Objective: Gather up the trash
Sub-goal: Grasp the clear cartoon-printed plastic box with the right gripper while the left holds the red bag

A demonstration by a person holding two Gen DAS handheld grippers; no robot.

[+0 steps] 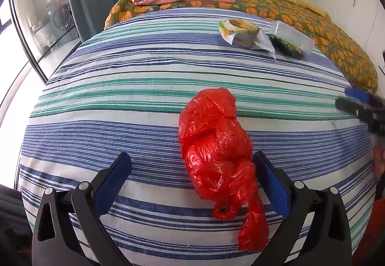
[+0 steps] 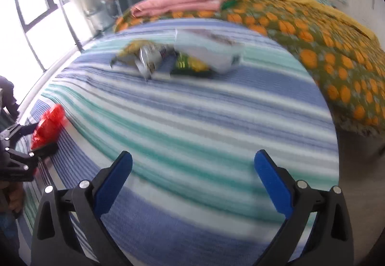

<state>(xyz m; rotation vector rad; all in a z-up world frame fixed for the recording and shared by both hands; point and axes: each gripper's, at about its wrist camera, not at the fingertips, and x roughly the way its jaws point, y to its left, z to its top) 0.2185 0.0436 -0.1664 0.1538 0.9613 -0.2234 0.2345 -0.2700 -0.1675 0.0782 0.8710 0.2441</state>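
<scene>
A: Left wrist view: my left tongs (image 1: 192,177) are spread wide and hold nothing. The red bag (image 1: 216,145) lies on the striped bedspread (image 1: 108,102) between the fingers, close against the right one. If I close off-centre, I judge the slick plastic could squirt out sideways.

B: And the right?

A: Right wrist view is blurred. My right tongs (image 2: 192,177) gape wide, empty, over bare stripes. The wrappers (image 2: 149,56) and clear container (image 2: 211,52) sit well ahead, near the floral quilt (image 2: 324,49). There's plenty of open bed between, though the bed's edge drops away on the right.
</scene>
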